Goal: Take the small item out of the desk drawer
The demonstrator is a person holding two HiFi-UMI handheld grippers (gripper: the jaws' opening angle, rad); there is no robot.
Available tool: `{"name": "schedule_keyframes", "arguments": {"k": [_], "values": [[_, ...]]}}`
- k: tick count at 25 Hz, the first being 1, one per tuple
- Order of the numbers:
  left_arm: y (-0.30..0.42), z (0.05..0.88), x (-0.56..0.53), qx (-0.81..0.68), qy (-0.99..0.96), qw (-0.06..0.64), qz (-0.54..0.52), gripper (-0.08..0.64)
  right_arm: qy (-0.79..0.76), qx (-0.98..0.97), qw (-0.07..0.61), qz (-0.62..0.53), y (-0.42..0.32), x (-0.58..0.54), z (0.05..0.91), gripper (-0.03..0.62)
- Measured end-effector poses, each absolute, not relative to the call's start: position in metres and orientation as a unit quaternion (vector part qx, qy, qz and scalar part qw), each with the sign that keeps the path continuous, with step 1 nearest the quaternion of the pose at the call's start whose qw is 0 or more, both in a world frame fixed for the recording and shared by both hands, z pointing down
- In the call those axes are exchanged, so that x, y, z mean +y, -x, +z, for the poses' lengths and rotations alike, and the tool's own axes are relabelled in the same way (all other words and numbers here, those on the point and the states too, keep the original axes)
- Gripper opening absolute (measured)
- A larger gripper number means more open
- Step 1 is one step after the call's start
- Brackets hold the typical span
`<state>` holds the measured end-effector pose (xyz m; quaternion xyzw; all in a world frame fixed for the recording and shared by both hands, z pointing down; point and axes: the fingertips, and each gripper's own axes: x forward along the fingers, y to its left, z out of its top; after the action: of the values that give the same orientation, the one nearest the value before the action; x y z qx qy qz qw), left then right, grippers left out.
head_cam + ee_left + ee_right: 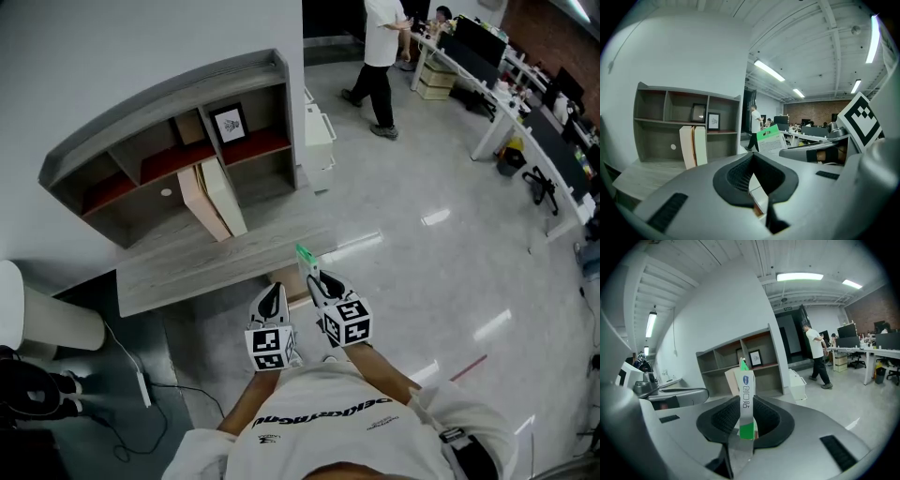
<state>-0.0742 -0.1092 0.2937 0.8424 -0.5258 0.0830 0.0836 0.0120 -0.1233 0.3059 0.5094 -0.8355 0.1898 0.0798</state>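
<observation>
An open office with a polished grey floor (422, 244) and a plain white wall; long desks with monitors (511, 80) run along the far side, and a person (380, 56) in a white top and dark trousers walks near them.

The right gripper (315, 278) is clamped on a small white-and-green box (746, 385); its pads press the box's two broad faces, so from along the jaws the box shows edge-on and upright, green at its top corner and its lower end. The box is out of the drawer, held in the air above the front edge of the grey wooden worktop (187, 267). The left gripper (752, 161) sits just beside the right one; its jaws meet at the tips with nothing between them. Each gripper carries its marker cube (267, 345) close to the person's chest.

Between the two grippers a tan drawer (286, 279) juts out from under the worktop's edge; I cannot see into it from here.

Further back, a grey shelf unit (187, 103) with reddish shelf boards stands on the worktop against the wall; a small framed picture (230, 123) rests in its upper right compartment; two pale folders (214, 197) lean against its front. A white pedestal cabinet (319, 141) stands on the floor just beside the unit's right end; a white power strip (142, 386) and its cable lie on the dark floor to the left.
</observation>
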Motion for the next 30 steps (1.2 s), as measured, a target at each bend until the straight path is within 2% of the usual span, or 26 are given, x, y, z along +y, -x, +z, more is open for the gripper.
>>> {"name": "schedule_keyframes", "arguments": {"k": [30], "values": [[0.094,0.262,-0.135,-0.541,-0.837,0.057,0.052,0.015,-0.517,-0.846,0.036,0.128,-0.003,-0.149,0.259,0.112]]}}
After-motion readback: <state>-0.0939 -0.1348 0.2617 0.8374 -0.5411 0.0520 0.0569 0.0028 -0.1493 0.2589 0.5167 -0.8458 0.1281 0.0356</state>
